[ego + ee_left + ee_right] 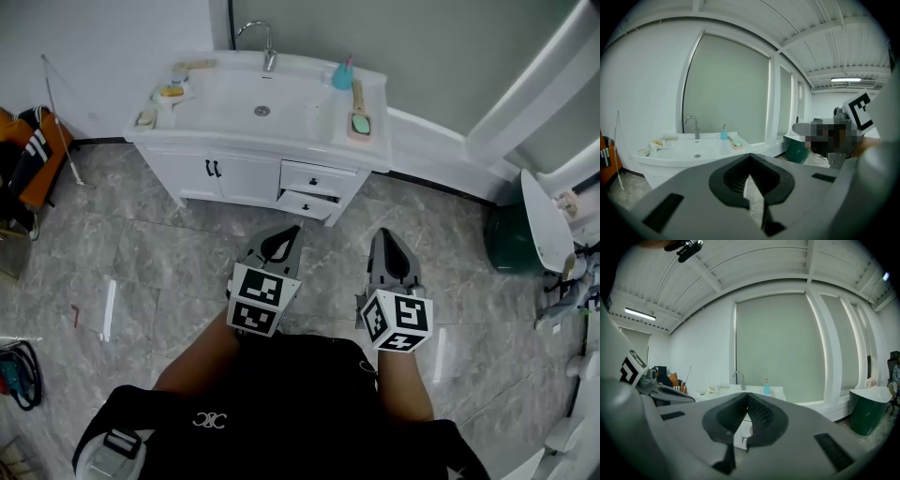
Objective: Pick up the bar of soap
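What looks like a yellowish bar of soap [171, 92] lies on a small white dish at the left end of the white vanity top [291, 70]; in the left gripper view that soap [657, 142] is small and far off. A second pale bar [145, 118] sits in a dish by the counter's front left corner. My left gripper [289, 232] and right gripper [384, 234] are held side by side over the floor, well short of the vanity. Both are shut with nothing between the jaws, as seen from the left gripper [750, 157] and the right gripper [746, 395].
On the right of the basin stand a blue bottle [342, 75] and a pink tray with a green brush [359, 123]. A vanity drawer [306, 204] hangs open. A dark green bin [508, 241] stands at the right, an orange bag [28, 155] at the left.
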A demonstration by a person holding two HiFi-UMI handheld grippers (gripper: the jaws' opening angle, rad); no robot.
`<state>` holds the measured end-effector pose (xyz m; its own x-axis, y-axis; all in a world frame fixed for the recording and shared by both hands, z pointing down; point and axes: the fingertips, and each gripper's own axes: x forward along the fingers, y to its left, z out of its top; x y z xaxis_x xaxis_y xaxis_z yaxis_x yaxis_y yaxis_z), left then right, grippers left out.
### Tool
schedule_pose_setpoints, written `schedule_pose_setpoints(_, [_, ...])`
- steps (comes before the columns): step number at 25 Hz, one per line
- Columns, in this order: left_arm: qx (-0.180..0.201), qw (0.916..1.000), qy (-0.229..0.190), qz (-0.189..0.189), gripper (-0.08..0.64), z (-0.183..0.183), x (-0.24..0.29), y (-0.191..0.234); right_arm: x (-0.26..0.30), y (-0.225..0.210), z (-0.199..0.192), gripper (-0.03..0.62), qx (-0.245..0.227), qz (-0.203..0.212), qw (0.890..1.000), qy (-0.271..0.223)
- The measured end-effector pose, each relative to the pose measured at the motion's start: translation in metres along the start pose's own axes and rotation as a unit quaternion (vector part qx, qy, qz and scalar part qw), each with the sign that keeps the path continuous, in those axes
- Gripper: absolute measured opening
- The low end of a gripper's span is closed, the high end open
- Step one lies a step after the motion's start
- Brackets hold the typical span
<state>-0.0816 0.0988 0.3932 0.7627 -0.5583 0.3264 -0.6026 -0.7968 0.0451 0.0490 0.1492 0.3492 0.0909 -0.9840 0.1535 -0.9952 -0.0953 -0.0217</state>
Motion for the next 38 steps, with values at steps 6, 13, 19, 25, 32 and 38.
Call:
schedule_pose_setpoints(6, [-0.008,0.9998,0.000,-0.017,0.000,-0.006,-0.005,0.013,-0.001,0.017,-0.004,0.006,-0.005,-0.014,1.000,0.003])
schedule_pose_setpoints(13, [-0.014,0.9997,-0.002,-0.017,0.000,-0.007,-0.006,0.024,0.003,0.020,-0.001,0.006,-0.010,-0.022,1.000,-0.002])
schedule_pose_setpoints(19, [-0.013,0.9998,-0.015,-0.008,0.000,-0.002,-0.002,0.036,0.016,0.019,0.000,0.006,-0.013,-0.017,1.000,-0.007])
schedule_pose_setpoints(25, [-0.010,0.9998,-0.015,-0.008,0.000,0.004,0.015,0.040,0.035,0.009,0.000,0.006,-0.012,-0.010,1.000,-0.002])
schedule_pose_setpoints(32, [-0.007,0.9999,-0.005,-0.006,0.000,0.010,0.055,0.049,0.075,-0.021,-0.004,0.006,0.000,-0.009,1.000,0.009])
schedule_pose_setpoints(38, [-0.010,0.9999,0.002,-0.007,0.000,0.020,0.094,0.060,0.113,-0.043,-0.004,0.006,0.004,-0.010,1.000,0.016])
